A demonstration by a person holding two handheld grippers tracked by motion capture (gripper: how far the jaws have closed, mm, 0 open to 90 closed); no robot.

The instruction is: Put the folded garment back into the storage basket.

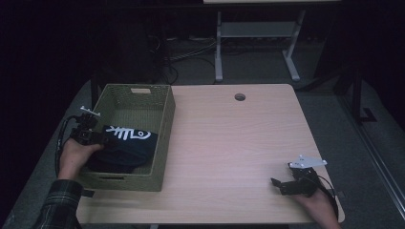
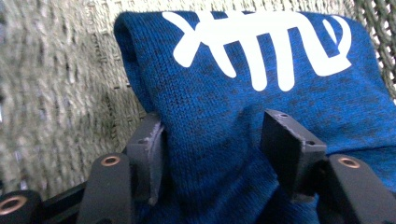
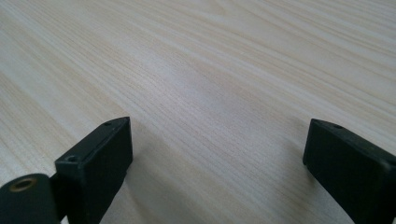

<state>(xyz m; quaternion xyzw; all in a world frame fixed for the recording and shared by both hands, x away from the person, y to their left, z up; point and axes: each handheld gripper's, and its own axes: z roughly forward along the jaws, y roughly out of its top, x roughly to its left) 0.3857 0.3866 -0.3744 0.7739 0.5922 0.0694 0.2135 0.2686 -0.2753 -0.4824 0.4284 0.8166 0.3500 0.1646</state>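
Pale wood table [image 1: 229,143]: the blue garment [image 1: 125,145] is laid inside the woven basket [image 1: 165,138]; the left gripper [image 2: 212,140] is spread partway around a fold, pads apparently slack. Right gripper [image 3: 217,154] is parked wide open, empty.

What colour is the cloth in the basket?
Blue cloth with a white fishbone print, clearest in the left gripper view.

Between the left tool's [image 2: 212,140] matt black plastic jaws lies coarse-knit blue cloth [image 2: 224,93] with a smooth white print; behind it, a rough woven basket [image 2: 56,93]. Beneath the right tool [image 3: 217,154], a matt wood-grain counter [image 3: 210,56].
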